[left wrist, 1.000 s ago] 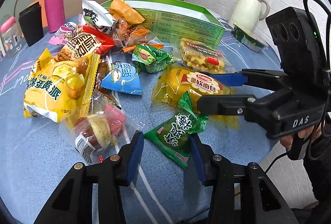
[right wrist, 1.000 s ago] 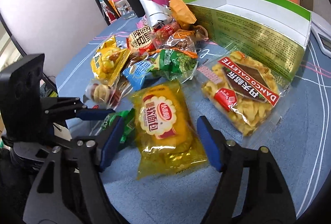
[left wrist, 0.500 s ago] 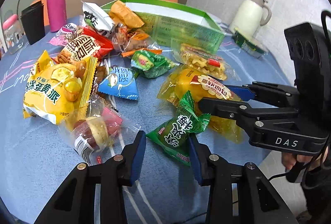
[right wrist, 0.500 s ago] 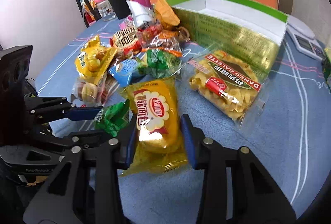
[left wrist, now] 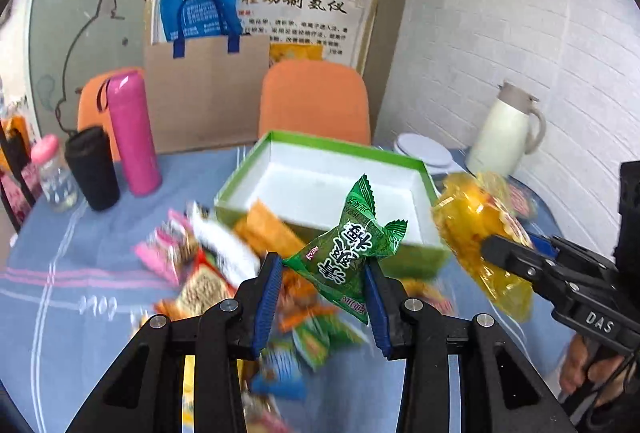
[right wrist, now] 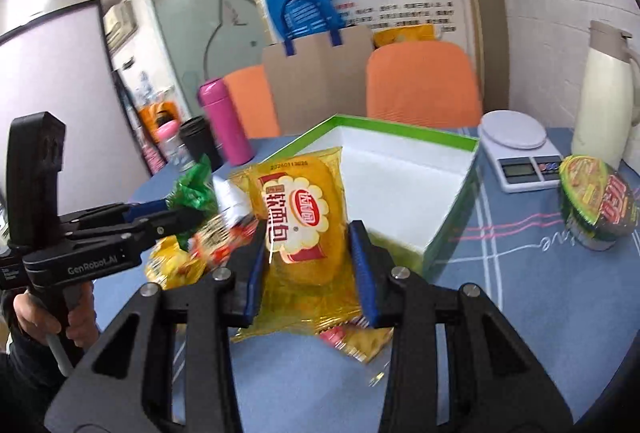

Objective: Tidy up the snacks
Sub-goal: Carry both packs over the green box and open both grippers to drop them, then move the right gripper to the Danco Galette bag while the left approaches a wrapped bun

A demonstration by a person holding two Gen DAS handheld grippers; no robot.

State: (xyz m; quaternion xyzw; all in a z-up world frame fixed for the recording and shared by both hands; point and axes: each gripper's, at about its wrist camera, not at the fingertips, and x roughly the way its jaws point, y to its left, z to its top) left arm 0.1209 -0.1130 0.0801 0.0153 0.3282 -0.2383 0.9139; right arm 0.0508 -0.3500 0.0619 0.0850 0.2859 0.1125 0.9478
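My left gripper (left wrist: 322, 285) is shut on a green snack packet (left wrist: 347, 251) and holds it in the air in front of the green box (left wrist: 400, 161). My right gripper (right wrist: 308, 261) is shut on a yellow bread packet (right wrist: 304, 221), also lifted, just before the same green box (right wrist: 452, 209), whose white inside holds nothing visible. The left wrist view shows the right gripper (left wrist: 516, 249) with the yellow bread packet (left wrist: 476, 225) at the right. The right wrist view shows the left gripper (right wrist: 176, 211) with the green snack packet (right wrist: 194, 189) at the left. A blurred pile of snacks (left wrist: 224, 265) lies below.
A pink flask (left wrist: 130, 133), a black cup (left wrist: 92, 169) and a small jar (left wrist: 54, 173) stand at the back left. A kitchen scale (right wrist: 516, 149), a white jug (right wrist: 604, 93) and an instant noodle bowl (right wrist: 596, 201) sit at the right. Orange chairs (left wrist: 316, 97) stand behind the table.
Both grippers closed on their packets and lifted them off the table. Both cameras have tilted up and moved toward the green box.
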